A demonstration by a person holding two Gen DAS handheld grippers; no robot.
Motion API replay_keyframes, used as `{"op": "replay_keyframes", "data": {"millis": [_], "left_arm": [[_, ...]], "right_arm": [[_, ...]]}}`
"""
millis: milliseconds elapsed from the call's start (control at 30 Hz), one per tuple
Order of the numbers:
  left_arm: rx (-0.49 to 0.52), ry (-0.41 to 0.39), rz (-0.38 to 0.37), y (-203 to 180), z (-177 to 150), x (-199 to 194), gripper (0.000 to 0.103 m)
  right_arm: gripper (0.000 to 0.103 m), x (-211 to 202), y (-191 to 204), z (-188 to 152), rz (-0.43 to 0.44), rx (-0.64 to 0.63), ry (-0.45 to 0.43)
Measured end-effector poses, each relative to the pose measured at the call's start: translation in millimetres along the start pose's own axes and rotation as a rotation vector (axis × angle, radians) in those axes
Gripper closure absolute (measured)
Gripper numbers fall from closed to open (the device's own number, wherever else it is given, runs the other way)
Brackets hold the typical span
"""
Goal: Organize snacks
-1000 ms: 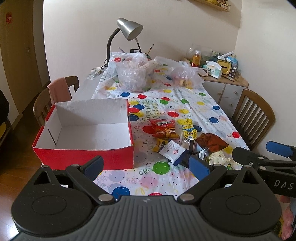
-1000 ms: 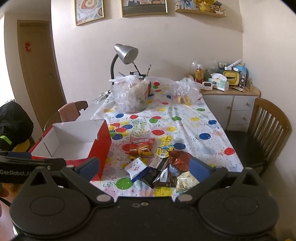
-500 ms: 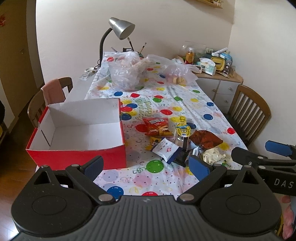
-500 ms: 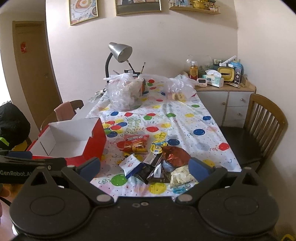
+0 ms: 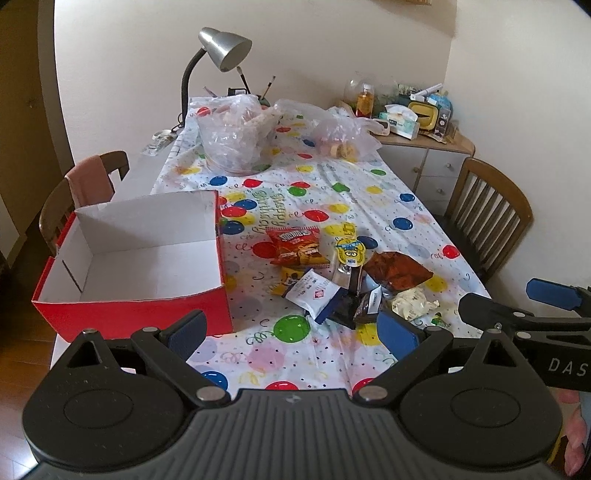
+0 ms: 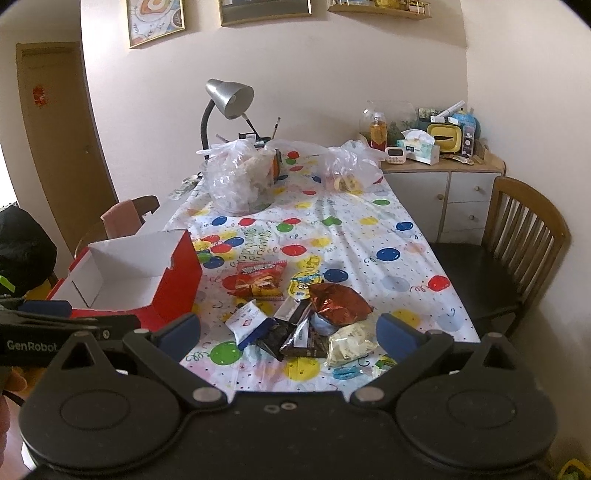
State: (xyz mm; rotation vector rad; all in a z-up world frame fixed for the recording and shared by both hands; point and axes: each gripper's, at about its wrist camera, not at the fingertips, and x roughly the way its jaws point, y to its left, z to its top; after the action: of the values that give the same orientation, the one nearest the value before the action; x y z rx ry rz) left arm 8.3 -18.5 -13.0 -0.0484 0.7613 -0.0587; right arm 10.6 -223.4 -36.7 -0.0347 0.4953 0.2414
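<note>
Both claws are spread wide and hold nothing: the left gripper (image 5: 291, 332) and the right gripper (image 6: 288, 330) hang over the near table edge. Just past them lies the snack pile (image 6: 310, 325), beside the red box (image 5: 136, 266) on the dotted tablecloth (image 5: 332, 192). The left view looks deep into the box's white inside. Only the right view shows the framed pictures (image 6: 155, 16) above the lamp (image 6: 229, 98).

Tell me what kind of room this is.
Likely a home dining room: a table under a balloon-print tablecloth, wooden slat-back chairs beside it, and framed pictures on the wall.
</note>
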Motion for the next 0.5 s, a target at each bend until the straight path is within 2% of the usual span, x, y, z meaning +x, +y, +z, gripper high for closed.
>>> {"op": "replay_keyframes", "data": {"millis": [233,500], "left_arm": [[0.002,0.020,-0.002,-9.1,4.4,14.7,0.004],[0.016,0.079,-0.005,-25.3,3.8,42.9,0.004]], "right_arm": [[0.001,9.9,-11.2,0.5,0.008,0.001,0.011],[0.003,34.0,-34.8,-7.9,0.021,0.032,0.079]]}}
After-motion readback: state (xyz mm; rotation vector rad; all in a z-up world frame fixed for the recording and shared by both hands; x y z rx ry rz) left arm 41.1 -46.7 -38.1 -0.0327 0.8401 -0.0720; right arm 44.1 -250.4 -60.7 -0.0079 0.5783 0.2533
